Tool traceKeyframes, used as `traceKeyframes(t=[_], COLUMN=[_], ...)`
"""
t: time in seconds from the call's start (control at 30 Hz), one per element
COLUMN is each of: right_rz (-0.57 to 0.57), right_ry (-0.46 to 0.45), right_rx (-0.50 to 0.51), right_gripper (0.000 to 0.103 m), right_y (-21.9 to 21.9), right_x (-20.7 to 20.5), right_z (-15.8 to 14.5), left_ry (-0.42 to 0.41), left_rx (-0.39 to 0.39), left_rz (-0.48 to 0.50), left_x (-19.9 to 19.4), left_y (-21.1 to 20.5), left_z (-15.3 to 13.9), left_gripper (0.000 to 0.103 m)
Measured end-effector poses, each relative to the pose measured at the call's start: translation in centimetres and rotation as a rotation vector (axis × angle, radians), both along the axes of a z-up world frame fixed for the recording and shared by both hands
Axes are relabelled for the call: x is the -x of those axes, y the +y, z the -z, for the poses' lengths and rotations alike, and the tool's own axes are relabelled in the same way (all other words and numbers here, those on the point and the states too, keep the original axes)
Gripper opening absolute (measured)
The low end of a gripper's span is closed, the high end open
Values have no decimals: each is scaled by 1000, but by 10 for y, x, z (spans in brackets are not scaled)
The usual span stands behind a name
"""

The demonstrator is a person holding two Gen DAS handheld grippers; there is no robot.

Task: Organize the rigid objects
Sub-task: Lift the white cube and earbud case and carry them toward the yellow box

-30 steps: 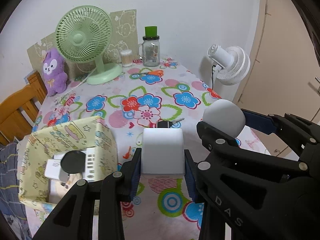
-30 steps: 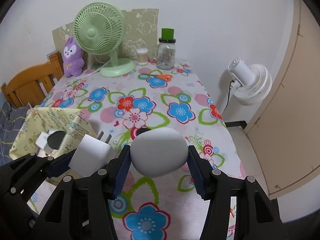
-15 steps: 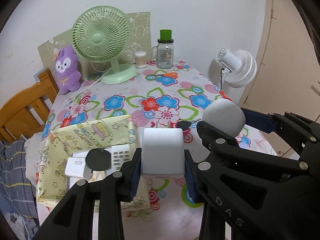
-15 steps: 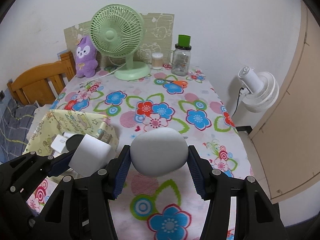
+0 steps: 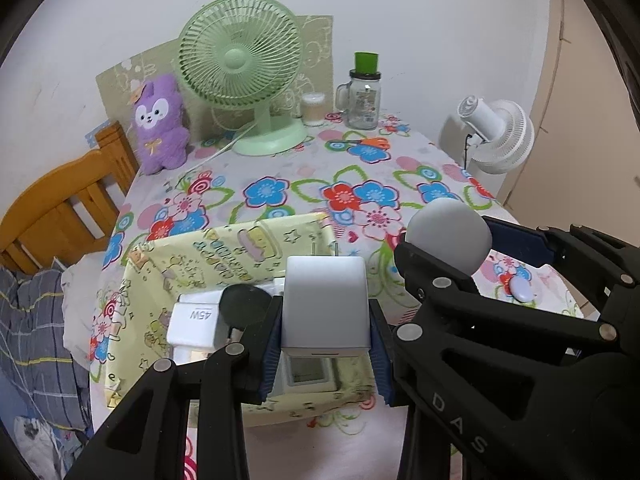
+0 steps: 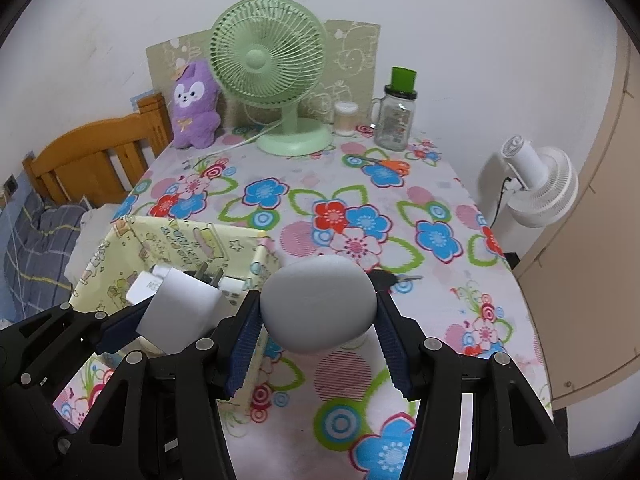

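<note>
Over the yellow cartoon-print fabric box on the bench, the left gripper fingers clamp a white cube wall charger, the right gripper fingers a grey rounded pebble-shaped device; released early, the smooth device could roll off beside the box.

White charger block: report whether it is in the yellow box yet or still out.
Out. The white charger block is clamped in the left gripper, above the yellow box, prongs pointing away.

A fan is standing at the table's far edge, a jar sitting to its right; a box is sitting at the left edge.
</note>
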State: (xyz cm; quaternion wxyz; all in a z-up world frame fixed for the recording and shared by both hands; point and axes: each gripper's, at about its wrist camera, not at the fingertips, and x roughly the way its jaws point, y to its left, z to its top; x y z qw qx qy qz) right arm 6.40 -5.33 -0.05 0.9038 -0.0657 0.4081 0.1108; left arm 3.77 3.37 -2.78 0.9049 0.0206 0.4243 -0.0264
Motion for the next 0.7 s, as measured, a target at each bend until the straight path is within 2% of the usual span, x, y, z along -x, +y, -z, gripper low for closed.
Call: traceKeyframes(t=[0.7], right_rz=[-61], right_ry=[32], right_rx=[20], right_gripper=[59], right_y=[69], right_x=[-24], right_z=[24], left_ry=[32], left_rx=[14], left_rz=[-67], left_x=[-17], left_y=[66], left_z=[24], left_gripper=[40])
